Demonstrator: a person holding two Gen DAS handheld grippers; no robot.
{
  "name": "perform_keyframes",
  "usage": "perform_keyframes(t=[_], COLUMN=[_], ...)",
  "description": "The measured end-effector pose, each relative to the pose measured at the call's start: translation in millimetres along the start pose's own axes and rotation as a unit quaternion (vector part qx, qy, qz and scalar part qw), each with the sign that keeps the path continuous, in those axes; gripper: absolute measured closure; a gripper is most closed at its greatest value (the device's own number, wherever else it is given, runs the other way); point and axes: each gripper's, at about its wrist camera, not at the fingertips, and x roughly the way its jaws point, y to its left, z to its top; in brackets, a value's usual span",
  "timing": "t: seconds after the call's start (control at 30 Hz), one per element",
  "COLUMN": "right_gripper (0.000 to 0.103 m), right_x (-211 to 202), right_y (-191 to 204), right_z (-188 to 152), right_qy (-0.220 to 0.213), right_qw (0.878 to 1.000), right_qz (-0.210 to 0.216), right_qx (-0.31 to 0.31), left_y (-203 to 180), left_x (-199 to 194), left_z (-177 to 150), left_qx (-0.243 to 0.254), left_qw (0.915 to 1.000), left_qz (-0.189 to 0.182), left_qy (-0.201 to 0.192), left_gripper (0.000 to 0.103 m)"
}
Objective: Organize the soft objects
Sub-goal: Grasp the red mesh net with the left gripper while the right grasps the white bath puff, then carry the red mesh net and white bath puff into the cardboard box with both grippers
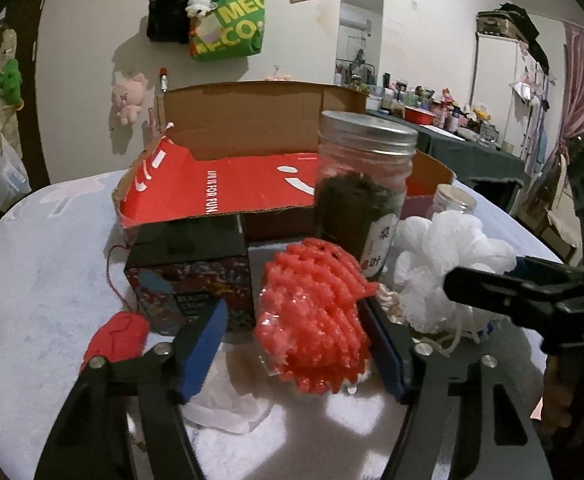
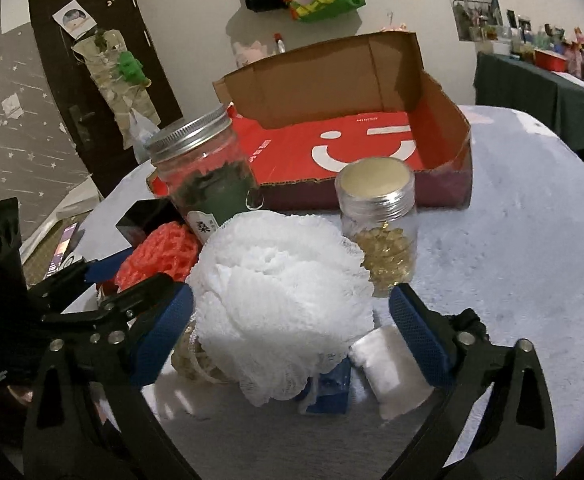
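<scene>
In the left wrist view, the left gripper [image 1: 292,344] is seen spread wide around a red mesh sponge [image 1: 311,316], which sits between the blue pads; whether either pad touches it cannot be told, since the near side of the sponge is blurred. The sponge rests on the counter [image 1: 44,280], just in front of a tall jar [image 1: 365,184] with a metal lid. A patterned box [image 1: 190,280] stands to its left, and a red ball of yarn [image 1: 118,336] lies near the counter's left edge. Behind these, an open cardboard box [image 1: 260,184] with a red lining is seen at the far side of the counter, and nothing soft can be made out in it. A white mesh pouf [image 1: 447,268] lies to the right, with the right gripper beside it.

In the right wrist view, the right gripper [image 2: 292,332] is held spread, its pads on either side of the white pouf, which rests on the counter near the front. A small jar [image 2: 379,232] of yellow beads stands just behind it.

The task is judged to be barely begun: the sponge, pouf and yarn remain outside the box, and all are left to be moved.
</scene>
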Motion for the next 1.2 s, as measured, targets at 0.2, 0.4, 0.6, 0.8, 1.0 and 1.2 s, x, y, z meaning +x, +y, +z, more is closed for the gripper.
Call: perform_keyframes(t=[0.2,0.4,0.6,0.8,1.0,1.2], right_gripper=[0.046,0.065,0.068,0.068,0.068,0.068], right_x=[-0.7,-19.1,-38.6,-67.6,-91.4,-89.6], right_y=[-1.9,5.4,14.4,21.1,24.5,19.3], right_z=[-2.1,-6.5,-7.6,2.9,33.6,87.7], right_qy=[0.005,-0.028,-0.062,-0.098,-0.135,-0.138], right_qw=[1.000,0.999,0.998,0.994,0.989,0.987], right_qz=[0.025,0.017,0.008,0.008,0.000,0.004], right_qx=[0.009,-0.004,-0.021,-0.038,-0.061,-0.083], left_y=[-5.2,-4.8,-5.0,1.6,14.1,25.1], left_x=[-2.1,-14.0,-28.8,-55.4,-67.8,-57.8], left_z=[-0.9,3.2,9.7,27.1,59.7,105.7], left_qx=[0.010,0.005,0.008,0.012,0.029,0.054], left_qw=[0.9998,0.9997,0.9995,0.9983,0.9965,0.9948], left_qz=[-0.018,-0.024,-0.025,-0.025,-0.019,-0.028], left_qy=[0.003,-0.005,-0.019,-0.050,-0.076,-0.081], left_gripper=[0.059,0.063,0.064,0.064,0.064,0.064])
